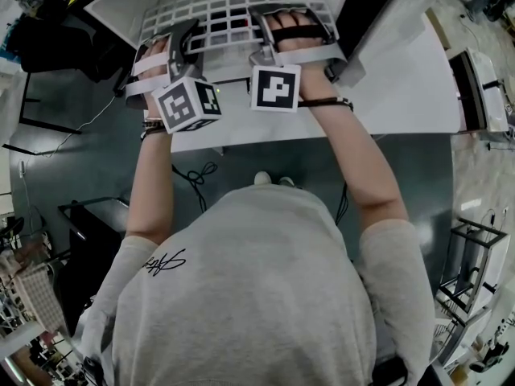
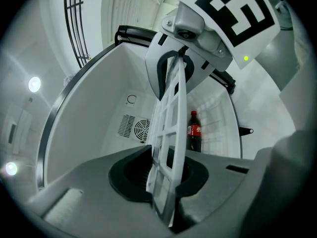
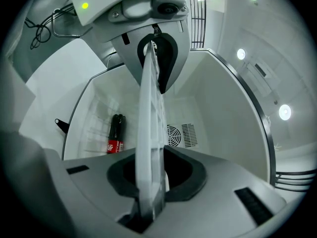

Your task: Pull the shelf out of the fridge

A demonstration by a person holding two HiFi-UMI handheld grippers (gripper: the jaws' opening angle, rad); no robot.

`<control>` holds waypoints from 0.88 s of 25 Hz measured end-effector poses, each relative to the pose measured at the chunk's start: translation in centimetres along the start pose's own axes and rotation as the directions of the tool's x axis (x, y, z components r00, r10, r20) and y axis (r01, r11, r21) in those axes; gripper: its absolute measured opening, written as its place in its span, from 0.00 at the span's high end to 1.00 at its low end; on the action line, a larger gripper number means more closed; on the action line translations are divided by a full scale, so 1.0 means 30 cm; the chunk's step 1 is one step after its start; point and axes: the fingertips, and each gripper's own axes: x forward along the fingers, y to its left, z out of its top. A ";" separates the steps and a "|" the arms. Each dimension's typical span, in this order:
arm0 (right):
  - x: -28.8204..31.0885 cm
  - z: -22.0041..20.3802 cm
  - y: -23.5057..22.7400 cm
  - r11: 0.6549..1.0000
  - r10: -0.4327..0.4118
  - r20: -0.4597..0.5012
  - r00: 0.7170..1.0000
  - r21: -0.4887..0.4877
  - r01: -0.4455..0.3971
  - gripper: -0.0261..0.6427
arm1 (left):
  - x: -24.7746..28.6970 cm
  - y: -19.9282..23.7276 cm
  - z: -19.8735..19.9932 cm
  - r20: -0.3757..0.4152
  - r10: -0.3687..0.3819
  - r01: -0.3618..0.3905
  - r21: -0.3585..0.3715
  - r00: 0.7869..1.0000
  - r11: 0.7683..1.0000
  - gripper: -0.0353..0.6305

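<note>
shelf [image 1: 233, 10]: white plastic grid, in the fridge [image 2: 99, 108], front edge facing out | left tongs [image 2: 166, 177]: clenched on that edge | right tongs [image 3: 148, 182]: same | handling: likely light, stiff, thin bars; grip front rail, pull evenly

White grid shelf [image 1: 229, 6]; white fridge [image 2: 94, 103] walls; dark bottle [image 2: 193, 131], red label; black-and-white square markers on cubes [image 1: 275, 88]; grey shirt [image 1: 257, 296], black script; dark grey floor [image 1: 96, 147].

Nothing reads clearly: the red label on the bottle [image 2: 194, 131] and the script on the shirt [image 1: 241, 296] are illegible.
</note>
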 end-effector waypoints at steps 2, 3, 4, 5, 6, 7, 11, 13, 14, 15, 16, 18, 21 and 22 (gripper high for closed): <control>-0.001 0.001 0.002 1.000 0.002 0.000 1.000 0.001 -0.002 0.87 | -0.001 -0.001 -0.001 0.000 -0.001 0.001 0.000 1.000 1.000 0.87; -0.003 0.000 0.000 1.000 0.001 -0.002 1.000 0.001 -0.001 0.87 | -0.002 -0.001 0.000 0.000 -0.002 0.002 -0.001 1.000 1.000 0.87; -0.004 0.000 -0.001 1.000 0.000 -0.002 1.000 0.001 0.000 0.87 | -0.004 0.000 0.002 0.001 -0.002 0.002 -0.002 1.000 1.000 0.87; -0.007 0.001 -0.002 1.000 -0.003 -0.002 1.000 0.001 0.003 0.87 | -0.006 0.000 0.002 0.001 -0.003 0.003 -0.003 1.000 1.000 0.87; -0.010 0.003 -0.003 1.000 -0.006 -0.002 1.000 0.001 0.006 0.87 | -0.010 -0.001 0.002 0.001 -0.003 0.003 -0.003 1.000 1.000 0.87; -0.012 0.004 -0.003 1.000 -0.008 -0.002 1.000 0.000 0.008 0.87 | -0.013 -0.003 0.001 0.001 -0.003 0.003 -0.003 1.000 1.000 0.87; -0.017 0.007 -0.003 1.000 -0.009 -0.001 1.000 -0.001 0.009 0.87 | -0.019 -0.004 0.000 -0.001 -0.003 0.003 -0.003 1.000 1.000 0.87; -0.022 0.008 -0.003 1.000 -0.010 -0.002 1.000 -0.003 0.010 0.87 | -0.023 -0.005 0.001 0.000 -0.003 0.003 -0.005 1.000 1.000 0.87; -0.024 0.007 -0.003 1.000 -0.011 -0.003 1.000 -0.004 0.011 0.87 | -0.025 -0.005 0.002 0.001 -0.003 0.003 -0.006 1.000 1.000 0.87; -0.024 0.007 -0.005 1.000 -0.012 -0.003 1.000 -0.004 0.012 0.87 | -0.025 -0.005 0.003 0.002 -0.003 0.003 -0.007 1.000 1.000 0.87; -0.024 0.007 -0.006 1.000 -0.012 -0.003 1.000 -0.002 0.012 0.87 | -0.025 -0.004 0.003 0.002 -0.004 0.004 -0.008 1.000 1.000 0.87; -0.024 0.008 -0.005 1.000 -0.007 -0.002 1.000 0.003 0.007 0.87 | -0.025 -0.003 0.002 0.001 -0.005 0.005 -0.009 1.000 1.000 0.87; -0.025 0.011 -0.003 1.000 -0.006 0.001 1.000 0.011 0.006 0.87 | -0.026 -0.006 0.001 -0.001 -0.007 0.007 -0.009 1.000 1.000 0.87; -0.026 0.012 -0.004 1.000 -0.009 0.002 1.000 0.012 0.009 0.87 | -0.027 -0.007 0.001 -0.001 -0.007 0.007 -0.008 1.000 1.000 0.87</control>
